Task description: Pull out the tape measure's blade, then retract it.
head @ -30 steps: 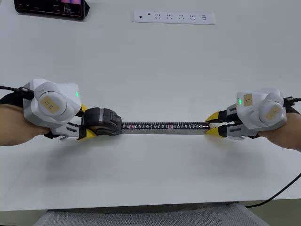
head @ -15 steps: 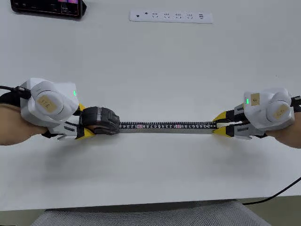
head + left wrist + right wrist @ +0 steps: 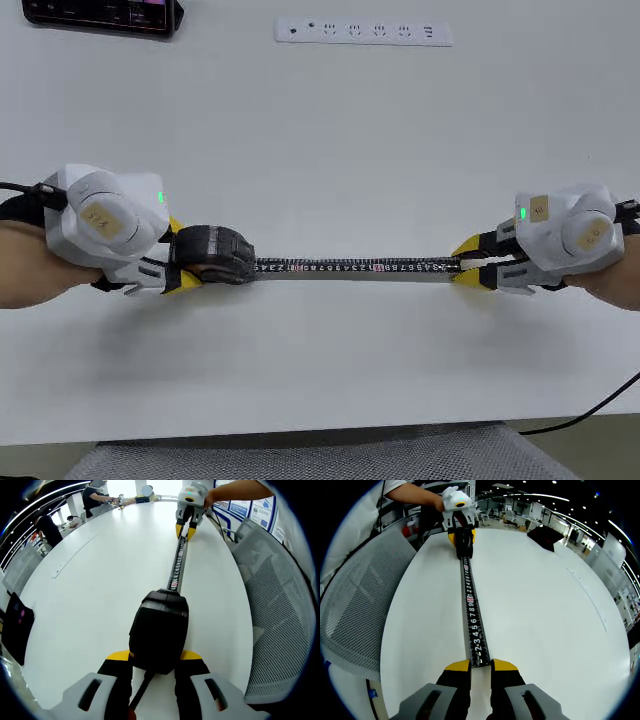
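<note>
Spanning the near half of the white worktop (image 3: 330,150), the tape measure's blade (image 3: 350,267) runs level and parallel to the near edge, drawn out between two hand-held grippers. The left gripper (image 3: 185,257), toward the left edge, has its yellow-tipped jaws pressed against the two sides of the dark tape measure case (image 3: 215,255); in the left gripper view the case sits upright between the jaws, its mouth pointing away toward the other gripper. The right gripper (image 3: 462,263), toward the right edge, has its jaws drawn together on the blade's free end, the printed scale facing up and reading outward from the tips in the right gripper view. Whether the blade touches the surface cannot be told; a faint shadow lies beneath it.

Surroundings: a white power strip (image 3: 363,31) lies along the far edge, and a dark device with a lit screen (image 3: 100,14) sits at the far left corner, both well apart from the blade. A black cable (image 3: 590,408) crosses the near right corner, apart from the right gripper. A grey mesh chair back (image 3: 300,455) stands just beyond the near edge. Other people (image 3: 97,492) are at the worktop's distant end in the left gripper view.
</note>
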### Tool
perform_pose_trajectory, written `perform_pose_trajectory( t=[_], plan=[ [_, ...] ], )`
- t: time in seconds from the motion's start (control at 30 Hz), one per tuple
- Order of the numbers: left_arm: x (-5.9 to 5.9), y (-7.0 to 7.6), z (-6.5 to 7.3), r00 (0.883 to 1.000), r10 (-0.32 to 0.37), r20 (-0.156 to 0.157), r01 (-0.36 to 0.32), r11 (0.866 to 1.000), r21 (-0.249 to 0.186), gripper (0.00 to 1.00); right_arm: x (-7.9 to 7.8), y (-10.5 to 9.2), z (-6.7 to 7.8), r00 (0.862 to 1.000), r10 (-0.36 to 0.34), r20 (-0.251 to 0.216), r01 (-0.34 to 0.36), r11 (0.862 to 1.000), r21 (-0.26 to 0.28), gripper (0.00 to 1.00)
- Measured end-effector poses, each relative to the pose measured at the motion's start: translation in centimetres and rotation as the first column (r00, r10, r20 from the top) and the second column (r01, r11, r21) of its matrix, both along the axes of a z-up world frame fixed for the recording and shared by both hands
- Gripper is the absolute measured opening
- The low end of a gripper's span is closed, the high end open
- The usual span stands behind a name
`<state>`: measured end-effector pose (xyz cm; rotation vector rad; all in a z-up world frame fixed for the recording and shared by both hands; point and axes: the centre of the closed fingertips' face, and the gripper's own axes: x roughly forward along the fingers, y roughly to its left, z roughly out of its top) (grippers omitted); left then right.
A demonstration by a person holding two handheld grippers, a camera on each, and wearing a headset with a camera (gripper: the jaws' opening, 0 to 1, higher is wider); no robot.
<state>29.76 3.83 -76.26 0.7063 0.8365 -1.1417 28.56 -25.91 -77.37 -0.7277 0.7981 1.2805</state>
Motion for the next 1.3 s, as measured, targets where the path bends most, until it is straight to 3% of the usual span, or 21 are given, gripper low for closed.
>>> perform_pose_trajectory(
  t=[0.37,0.57,0.67,0.87,1.3],
  plan=[
    [-0.3,0.0,0.2,1.0,0.012,-0.005,-0.012,1.0,-0.011,0.33,0.0,-0.1,0.1,0.999,-0.037,-0.016,0.038,0.999,0.004,0.17],
    [-0.2,-0.1,0.4,1.0,0.014,0.008,-0.014,1.0,-0.012,0.34,-0.1,-0.1,0.1,0.998,-0.065,-0.023,0.065,0.998,0.016,0.18],
    [0.0,0.1,0.5,1.0,0.028,0.011,-0.028,0.999,-0.018,0.34,-0.2,0.3,0.4,0.995,-0.09,-0.032,0.091,0.995,0.048,0.21],
    [-0.1,0.3,0.9,0.997,0.072,0.0,-0.072,0.997,-0.028,0.37,-0.4,0.5,0.6,0.993,-0.113,-0.034,0.115,0.992,0.058,0.25],
    [-0.8,0.8,2.4,0.986,0.168,0.012,-0.166,0.983,-0.082,0.46,-0.8,0.6,2.2,0.97,-0.237,-0.042,0.241,0.963,0.12,0.38]
  ],
)
